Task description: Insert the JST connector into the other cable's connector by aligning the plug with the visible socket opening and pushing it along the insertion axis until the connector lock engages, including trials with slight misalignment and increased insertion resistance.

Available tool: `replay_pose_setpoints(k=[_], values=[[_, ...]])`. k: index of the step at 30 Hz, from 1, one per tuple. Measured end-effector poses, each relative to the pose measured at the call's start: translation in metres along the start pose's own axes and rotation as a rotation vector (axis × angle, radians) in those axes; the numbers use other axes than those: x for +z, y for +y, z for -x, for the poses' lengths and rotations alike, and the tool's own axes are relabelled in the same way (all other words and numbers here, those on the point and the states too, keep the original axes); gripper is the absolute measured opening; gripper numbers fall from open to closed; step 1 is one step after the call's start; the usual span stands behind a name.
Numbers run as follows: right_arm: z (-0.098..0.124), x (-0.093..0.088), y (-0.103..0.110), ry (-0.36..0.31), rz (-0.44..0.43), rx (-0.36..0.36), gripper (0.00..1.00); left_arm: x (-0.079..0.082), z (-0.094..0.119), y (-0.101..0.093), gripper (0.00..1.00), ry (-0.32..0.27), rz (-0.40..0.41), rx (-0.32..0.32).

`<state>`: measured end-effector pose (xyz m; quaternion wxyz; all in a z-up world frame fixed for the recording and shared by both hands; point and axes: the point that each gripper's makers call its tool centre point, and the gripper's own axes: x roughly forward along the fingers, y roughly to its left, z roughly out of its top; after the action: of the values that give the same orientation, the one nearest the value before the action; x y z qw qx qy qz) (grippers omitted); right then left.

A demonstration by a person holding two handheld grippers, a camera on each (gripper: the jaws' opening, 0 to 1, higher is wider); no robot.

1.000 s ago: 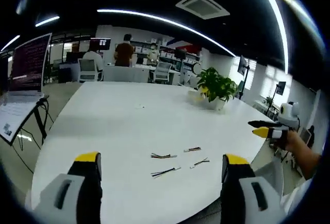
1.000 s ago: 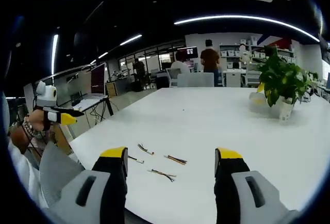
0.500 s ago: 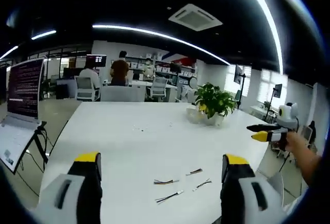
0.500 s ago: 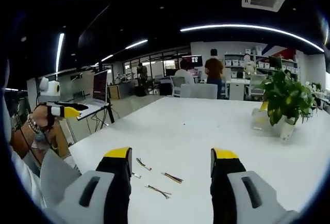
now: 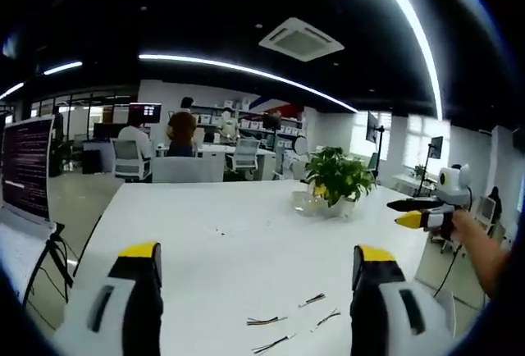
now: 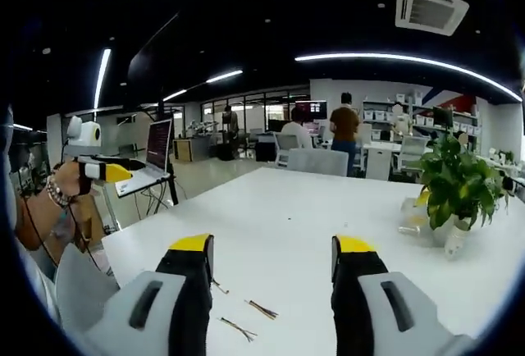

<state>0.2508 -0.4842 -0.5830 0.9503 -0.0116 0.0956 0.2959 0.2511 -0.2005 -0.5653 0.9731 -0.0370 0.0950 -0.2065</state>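
Below, between my left gripper's (image 5: 256, 259) spread jaws, the short cables (image 5: 289, 323) lie loose on the white table (image 5: 205, 233); three show, close together, their connectors too small to read. Same cables (image 6: 246, 317) sit between my right gripper's (image 6: 271, 249) jaws, also parted, nothing held. Potted plant (image 5: 336, 177) stands farther ahead to the right, near the table's far edge.

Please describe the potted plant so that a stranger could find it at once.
Look at the big white table. The plant stands at its far right side in the left gripper view, leafy green in a pale pot. It is the only tall thing there; the cables lie flat.
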Motion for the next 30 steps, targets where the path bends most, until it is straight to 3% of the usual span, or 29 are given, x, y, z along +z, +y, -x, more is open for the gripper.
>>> replay_pose_setpoints(k=[3,8,13,19,24,28,29,30], values=[[-0.007,0.008,-0.004,-0.043,-0.022,0.011,0.54,0.009,-0.009,-0.003,0.95,-0.048,-0.001,-0.026],[-0.021,0.012,-0.005,-0.065,-0.033,0.052,0.52,0.006,-0.024,-0.003,0.96,-0.049,-0.004,-0.054],[-0.034,0.005,-0.007,-0.057,-0.010,0.081,0.51,-0.010,-0.041,-0.003,0.96,0.001,-0.031,-0.091],[-0.049,-0.010,0.000,-0.041,0.035,0.187,0.50,-0.022,-0.063,0.002,0.91,-0.033,-0.034,-0.175],[-0.061,-0.025,0.014,-0.038,0.089,0.326,0.48,-0.030,-0.079,0.001,0.91,-0.079,0.008,-0.310],[-0.065,-0.031,0.021,-0.033,0.118,0.384,0.48,-0.035,-0.085,-0.001,0.91,-0.100,0.051,-0.400],[-0.067,-0.035,0.025,-0.026,0.139,0.416,0.47,-0.033,-0.084,-0.008,0.91,-0.136,0.057,-0.476],[-0.067,-0.037,0.028,-0.021,0.155,0.439,0.47,-0.032,-0.084,-0.010,0.91,-0.158,0.071,-0.507]])
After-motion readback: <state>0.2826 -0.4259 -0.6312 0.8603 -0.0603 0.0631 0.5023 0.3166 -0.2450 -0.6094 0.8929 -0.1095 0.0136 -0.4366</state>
